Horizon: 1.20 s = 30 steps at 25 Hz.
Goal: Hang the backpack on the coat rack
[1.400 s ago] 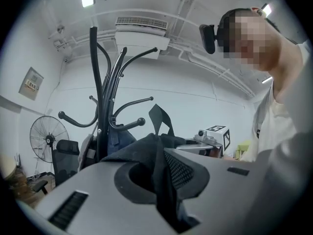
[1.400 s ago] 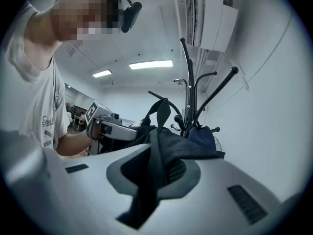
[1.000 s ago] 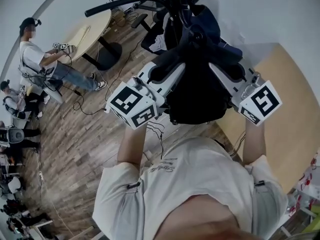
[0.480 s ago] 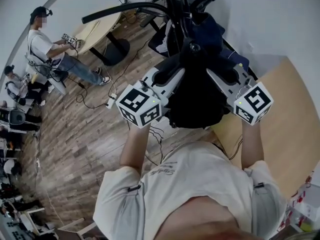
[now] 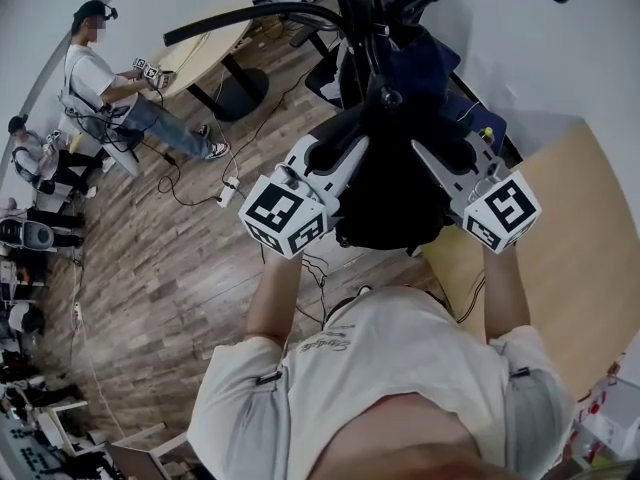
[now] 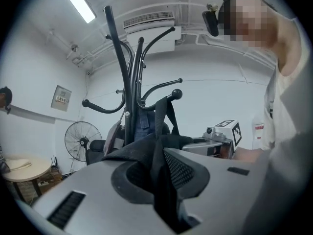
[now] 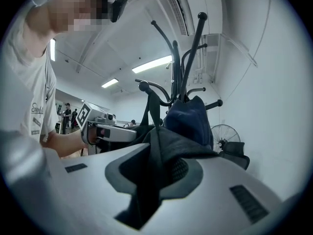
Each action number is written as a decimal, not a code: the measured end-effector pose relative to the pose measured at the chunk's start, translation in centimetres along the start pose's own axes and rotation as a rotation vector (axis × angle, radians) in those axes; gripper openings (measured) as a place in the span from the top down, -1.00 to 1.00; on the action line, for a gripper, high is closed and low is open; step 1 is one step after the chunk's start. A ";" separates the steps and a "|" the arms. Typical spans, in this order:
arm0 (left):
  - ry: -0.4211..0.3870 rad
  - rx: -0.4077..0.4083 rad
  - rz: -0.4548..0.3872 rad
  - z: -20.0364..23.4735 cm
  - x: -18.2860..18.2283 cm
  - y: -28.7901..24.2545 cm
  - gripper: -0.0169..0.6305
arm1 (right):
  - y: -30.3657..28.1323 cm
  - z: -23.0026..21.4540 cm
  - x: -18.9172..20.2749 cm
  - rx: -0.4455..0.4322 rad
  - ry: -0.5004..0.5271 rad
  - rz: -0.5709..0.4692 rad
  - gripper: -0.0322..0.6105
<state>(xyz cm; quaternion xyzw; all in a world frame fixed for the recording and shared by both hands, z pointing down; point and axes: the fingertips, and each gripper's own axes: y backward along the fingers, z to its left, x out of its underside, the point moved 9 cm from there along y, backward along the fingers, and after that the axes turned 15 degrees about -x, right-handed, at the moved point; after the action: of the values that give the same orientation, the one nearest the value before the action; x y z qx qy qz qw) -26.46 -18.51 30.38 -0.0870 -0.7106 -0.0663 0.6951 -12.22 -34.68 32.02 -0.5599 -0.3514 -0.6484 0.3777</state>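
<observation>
– Backpack location, please.
– Black, hanging between both sets of fingers, against the rack pole. In the left gripper view its strap rises from just above the fingertips to a ball-tipped hook and loops over it.
– Left gripper?
– Clamped on the backpack. Black fabric fills the slot between the fingers, and both pads press on it. The gripper sits level and points at the rack.
– Right gripper?
– Jaws opening. A fold of the same fabric lies between the fingers, draped over the right-hand one. It touches both pads as far as that view shows.
– Anything beyond the fingertips?
– A blue garment hangs on the rack just past the right fingertips, behind the backpack. A fan stands well beyond the left fingertips, left of the pole.
– Head view?
– Both grippers flank the backpack, fingertips at its upper part, marker cubes toward the wearer.
– Surroundings?
– Wood floor. A round table and a person are well apart from the fingers, out past the left gripper's side.
</observation>
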 end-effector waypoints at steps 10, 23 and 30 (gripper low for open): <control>0.049 -0.150 -0.048 0.0 2.1 3.5 0.62 | 4.9 2.7 2.3 0.195 -0.057 0.026 0.50; 0.147 -0.166 0.033 -0.8 5.8 8.5 0.84 | 8.1 8.4 7.6 0.282 -0.214 0.195 0.91; 0.141 -0.129 0.086 -3.0 7.8 9.0 0.87 | 6.6 10.2 6.9 0.282 -0.182 0.189 0.91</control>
<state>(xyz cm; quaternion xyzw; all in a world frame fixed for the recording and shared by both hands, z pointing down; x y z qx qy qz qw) -21.70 -10.15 38.05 -0.1569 -0.6496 -0.0880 0.7387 -2.28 -29.49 40.31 -0.5884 -0.4172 -0.5010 0.4782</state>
